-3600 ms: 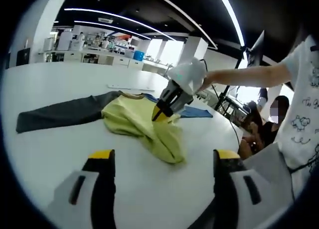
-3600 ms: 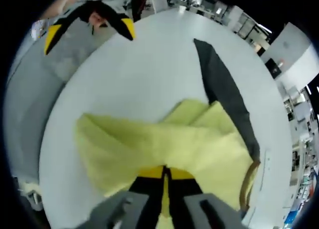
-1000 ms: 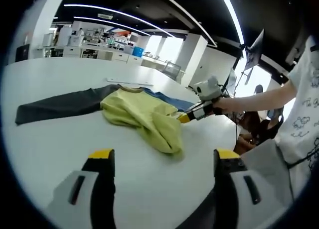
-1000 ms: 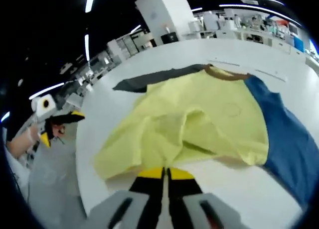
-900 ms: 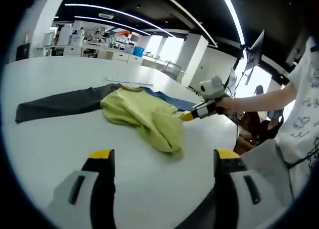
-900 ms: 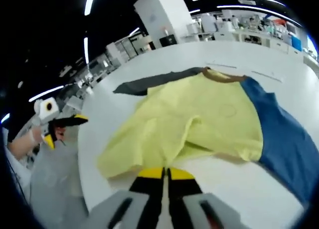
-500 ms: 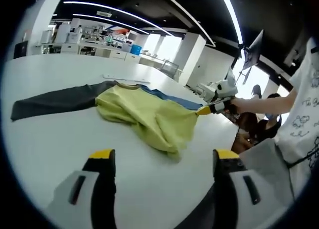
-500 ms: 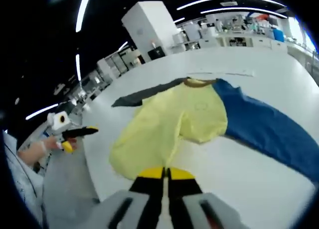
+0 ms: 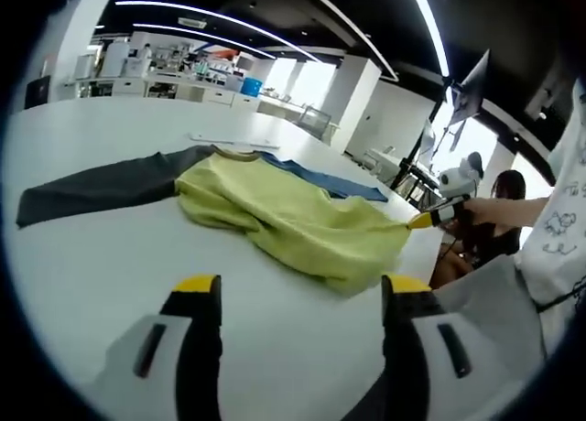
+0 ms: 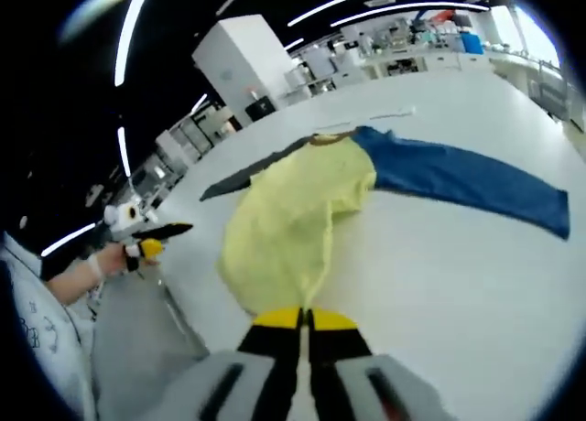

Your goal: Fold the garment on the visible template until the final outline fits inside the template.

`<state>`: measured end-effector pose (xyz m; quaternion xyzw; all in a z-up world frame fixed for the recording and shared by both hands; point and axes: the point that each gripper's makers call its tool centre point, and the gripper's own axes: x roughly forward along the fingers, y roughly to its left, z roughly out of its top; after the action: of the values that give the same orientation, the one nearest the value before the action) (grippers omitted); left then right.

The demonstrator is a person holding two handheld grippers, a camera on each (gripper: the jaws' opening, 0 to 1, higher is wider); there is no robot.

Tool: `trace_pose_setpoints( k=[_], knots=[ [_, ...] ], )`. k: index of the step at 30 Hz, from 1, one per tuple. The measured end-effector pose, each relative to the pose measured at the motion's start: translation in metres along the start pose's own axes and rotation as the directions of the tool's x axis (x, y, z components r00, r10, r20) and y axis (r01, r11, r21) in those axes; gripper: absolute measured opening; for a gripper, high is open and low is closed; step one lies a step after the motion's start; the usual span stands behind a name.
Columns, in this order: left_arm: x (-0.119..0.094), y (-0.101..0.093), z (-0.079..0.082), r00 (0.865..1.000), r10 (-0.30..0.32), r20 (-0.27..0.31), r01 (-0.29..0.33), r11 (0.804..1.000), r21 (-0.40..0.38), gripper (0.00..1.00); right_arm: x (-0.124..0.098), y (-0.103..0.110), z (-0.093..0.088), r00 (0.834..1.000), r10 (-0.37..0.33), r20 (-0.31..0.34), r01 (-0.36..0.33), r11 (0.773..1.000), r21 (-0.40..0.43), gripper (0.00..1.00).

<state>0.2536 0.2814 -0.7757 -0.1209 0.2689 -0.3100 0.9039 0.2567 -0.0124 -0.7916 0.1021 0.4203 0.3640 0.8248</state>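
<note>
1 large white table carries the whole scene, its round edge curving past the person's side in both views. On it lies the garment, a long-sleeved top with a pale yellow body, a brown collar, 1 dark grey sleeve and 1 blue sleeve. The grey sleeve stretches flat across the table away from the body, and the blue sleeve stretches flat the opposite way. The yellow body is rumpled, and 1 corner of its hem is drawn out to a point toward the table edge.

In the right gripper view, the right gripper has its 2 yellow-tipped jaws pressed together on that yellow hem corner. In the left gripper view the same gripper appears at the far right, held by a hand with the cloth running up to its yellow tip.

The left gripper hangs above bare table on the near side of the garment, its 2 jaws spread wide apart with nothing between them. In the right gripper view it sits well off to the left, beyond the table edge, held in the person's other hand.

No template outline can be made out on the table.
</note>
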Motion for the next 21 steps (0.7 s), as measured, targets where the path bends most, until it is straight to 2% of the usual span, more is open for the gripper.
trace_pose_setpoints(
  k=[6,7,12,14,16,17,19,21],
  knots=[
    [0.016,0.005,0.001,0.999,0.025,-0.029,-0.025,1.0,0.005,0.6,0.0,-0.007,-0.012,1.0,-0.026,0.003,0.026,0.999,0.027,0.0],
    [0.019,0.015,0.002,0.998,0.041,-0.039,-0.041,0.999,0.004,0.58,-0.001,-0.009,-0.013,1.0,-0.029,0.009,0.028,0.999,0.037,0.0],
    [0.041,0.024,0.005,0.996,0.075,-0.051,-0.076,0.997,-0.03,0.46,-0.002,-0.011,-0.012,0.999,-0.034,0.024,0.032,0.996,0.077,0.0],
    [0.053,0.027,0.005,0.994,0.092,-0.052,-0.095,0.993,-0.063,0.41,-0.002,-0.012,-0.011,0.999,-0.035,0.03,0.032,0.997,0.076,0.0],
    [0.063,0.039,0.004,0.992,0.113,-0.052,-0.118,0.988,-0.099,0.35,-0.002,-0.012,-0.011,0.999,-0.037,0.029,0.035,0.997,0.074,0.0],
    [0.068,0.036,0.005,0.99,0.133,-0.05,-0.139,0.979,-0.151,0.33,-0.002,-0.012,-0.01,0.999,-0.038,0.03,0.036,0.997,0.074,0.0],
    [0.076,0.037,0.01,0.991,0.134,-0.03,-0.137,0.967,-0.214,0.29,-0.001,-0.013,-0.009,0.999,-0.039,0.037,0.036,0.996,0.082,0.0],
    [0.082,0.036,0.007,0.99,0.135,-0.048,-0.142,0.961,-0.236,0.27,-0.001,-0.013,-0.009,0.998,-0.041,0.038,0.037,0.995,0.088,0.0]
  ],
)
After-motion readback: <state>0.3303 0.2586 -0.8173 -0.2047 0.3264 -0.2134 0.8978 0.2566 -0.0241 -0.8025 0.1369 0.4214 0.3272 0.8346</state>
